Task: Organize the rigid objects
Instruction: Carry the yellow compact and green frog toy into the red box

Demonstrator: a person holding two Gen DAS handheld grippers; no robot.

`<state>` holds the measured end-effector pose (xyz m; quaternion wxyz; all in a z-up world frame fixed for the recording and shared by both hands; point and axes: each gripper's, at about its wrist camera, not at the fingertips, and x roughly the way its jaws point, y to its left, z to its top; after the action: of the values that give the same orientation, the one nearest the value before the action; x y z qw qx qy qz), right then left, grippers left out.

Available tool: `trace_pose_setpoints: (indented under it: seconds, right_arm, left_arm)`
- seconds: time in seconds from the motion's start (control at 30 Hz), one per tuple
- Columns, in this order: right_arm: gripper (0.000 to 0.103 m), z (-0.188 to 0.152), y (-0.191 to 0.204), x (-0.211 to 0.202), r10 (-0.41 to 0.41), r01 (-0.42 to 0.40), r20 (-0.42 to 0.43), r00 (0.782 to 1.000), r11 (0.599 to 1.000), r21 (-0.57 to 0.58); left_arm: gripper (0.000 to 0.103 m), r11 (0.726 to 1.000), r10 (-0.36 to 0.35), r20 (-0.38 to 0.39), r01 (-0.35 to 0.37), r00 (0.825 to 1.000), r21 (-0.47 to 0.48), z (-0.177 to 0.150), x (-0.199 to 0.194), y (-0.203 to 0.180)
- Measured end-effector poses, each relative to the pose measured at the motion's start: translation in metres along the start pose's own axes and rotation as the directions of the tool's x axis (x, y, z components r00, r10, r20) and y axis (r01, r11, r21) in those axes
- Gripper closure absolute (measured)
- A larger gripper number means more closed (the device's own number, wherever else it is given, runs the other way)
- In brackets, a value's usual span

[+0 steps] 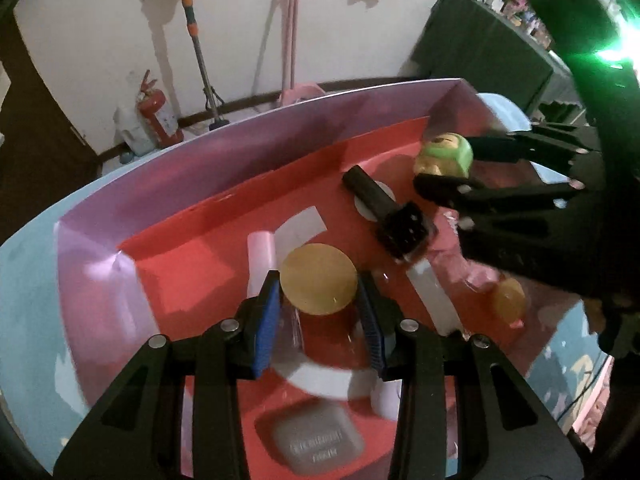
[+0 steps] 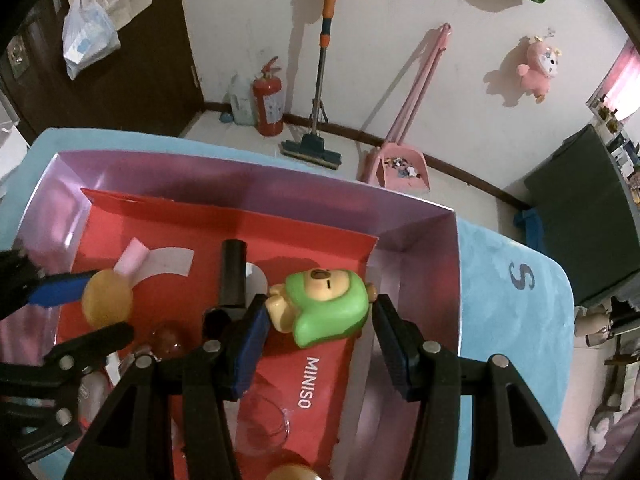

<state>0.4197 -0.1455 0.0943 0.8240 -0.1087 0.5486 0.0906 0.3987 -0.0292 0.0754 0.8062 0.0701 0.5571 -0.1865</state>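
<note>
Item: round tan lid (image 1: 318,279), on top of a clear jar, between the pads of the left gripper (image 1: 318,300). The jaws stand narrow and appear closed on it, carrying it over the box (image 1: 256,136), whose floor is lined with a red bag (image 2: 224,236). Judged purpose: to lower the jar in among the other pieces.

Item: green bear toy (image 2: 326,306), lying tilted between the fingers of the right gripper (image 2: 320,320). The jaws are part open around it; the right pad is at its side, the left near its paw. Whether it is clamped or just bracketed I cannot tell.

Item: black brush (image 1: 386,210), lying on the red lining between the two held things.

Views compared. The left wrist view alone shows a grey square tin (image 1: 318,442) low in the box and a second tan lid (image 1: 508,300) under the right gripper. The right wrist view alone shows the lining's printed name, the blue table (image 2: 516,312) beside the box, and a fire extinguisher (image 2: 268,102) by the wall.
</note>
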Motion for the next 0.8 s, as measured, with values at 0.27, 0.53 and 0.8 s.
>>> trace_pose_setpoints:
  seconds: [0.27,0.53,0.8]
  right_arm:
    - [0.047,0.010,0.001,0.009,-0.008,0.007,-0.034,0.999,1.000,-0.027]
    - [0.047,0.006,0.002,0.008,-0.005,0.004,-0.042,0.999,0.999,-0.037]
    - [0.047,0.006,0.006,0.010,-0.019,0.016,-0.051,0.999,0.998,-0.054]
  left_arm:
    - [0.068,1.000,-0.009,-0.007,0.009,1.000,-0.016,0.018,0.019,0.000]
    - [0.067,0.999,-0.001,-0.011,0.000,1.000,-0.034,0.021,0.029,-0.003]
    - [0.066,0.998,-0.017,-0.013,0.017,1.000,-0.058,0.021,0.027,0.001]
